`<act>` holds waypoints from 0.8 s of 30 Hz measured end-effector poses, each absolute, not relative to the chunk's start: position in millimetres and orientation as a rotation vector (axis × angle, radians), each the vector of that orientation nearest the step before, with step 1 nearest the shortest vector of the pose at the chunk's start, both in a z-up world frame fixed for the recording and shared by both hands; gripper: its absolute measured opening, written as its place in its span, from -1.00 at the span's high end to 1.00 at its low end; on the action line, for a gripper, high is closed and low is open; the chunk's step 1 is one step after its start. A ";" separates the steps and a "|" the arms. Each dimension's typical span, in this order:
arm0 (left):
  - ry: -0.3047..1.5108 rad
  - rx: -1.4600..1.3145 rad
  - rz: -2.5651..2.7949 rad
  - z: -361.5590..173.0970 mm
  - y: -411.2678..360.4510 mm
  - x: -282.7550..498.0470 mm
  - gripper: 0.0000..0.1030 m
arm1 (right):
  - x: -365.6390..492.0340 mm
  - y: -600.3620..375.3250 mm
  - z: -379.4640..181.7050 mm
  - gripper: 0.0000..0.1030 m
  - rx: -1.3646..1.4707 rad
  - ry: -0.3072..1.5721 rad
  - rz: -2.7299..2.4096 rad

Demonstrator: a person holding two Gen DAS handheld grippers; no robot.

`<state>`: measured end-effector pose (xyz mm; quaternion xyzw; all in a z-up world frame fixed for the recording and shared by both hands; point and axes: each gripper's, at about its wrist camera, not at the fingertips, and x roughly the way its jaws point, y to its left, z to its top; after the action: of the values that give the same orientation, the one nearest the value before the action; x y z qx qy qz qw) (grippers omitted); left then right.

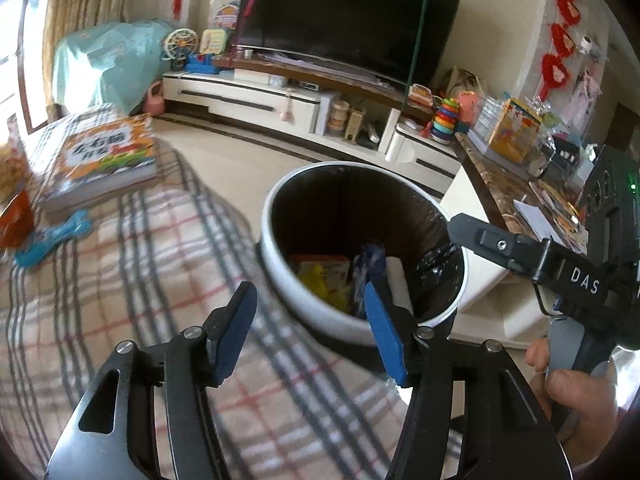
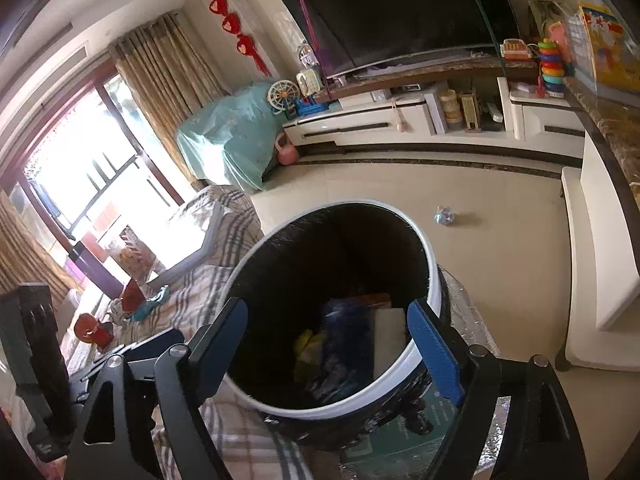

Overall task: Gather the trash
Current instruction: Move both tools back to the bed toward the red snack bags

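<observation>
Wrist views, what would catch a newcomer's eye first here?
The white-rimmed trash bin fills the middle of both views, its black liner holding yellow, blue and white trash. Both claws, left claw and right claw, hang open over it. Behind stands a big dark TV.

I see a big black TV on a long white stand. A bright picture book lies on my checked blanket, and a blue toy lies just beside it.
</observation>
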<state>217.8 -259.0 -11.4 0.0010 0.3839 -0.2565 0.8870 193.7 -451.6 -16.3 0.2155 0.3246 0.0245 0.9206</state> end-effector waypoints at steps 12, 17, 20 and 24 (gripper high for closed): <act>0.789 -0.104 -0.404 -15.2 -180.3 187.9 -0.27 | 181.3 -388.1 -8.5 -0.72 0.357 0.660 0.143; 0.785 -0.119 -0.345 -19.5 -148.6 177.9 -0.28 | 180.6 -360.0 -13.9 -0.72 0.341 0.677 0.191; 0.787 -0.139 -0.312 -23.6 -127.3 172.8 -0.28 | 179.8 -341.6 -18.2 -0.72 0.334 0.692 0.221; 0.792 -0.174 -0.252 -29.8 -94.5 168.1 -0.29 | 181.0 -317.5 -24.7 -0.72 0.320 0.716 0.259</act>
<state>168.1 -94.5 -29.8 -0.0844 0.3844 -0.1222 0.9112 181.0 -317.5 -24.7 0.1554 0.3478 0.1257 0.9160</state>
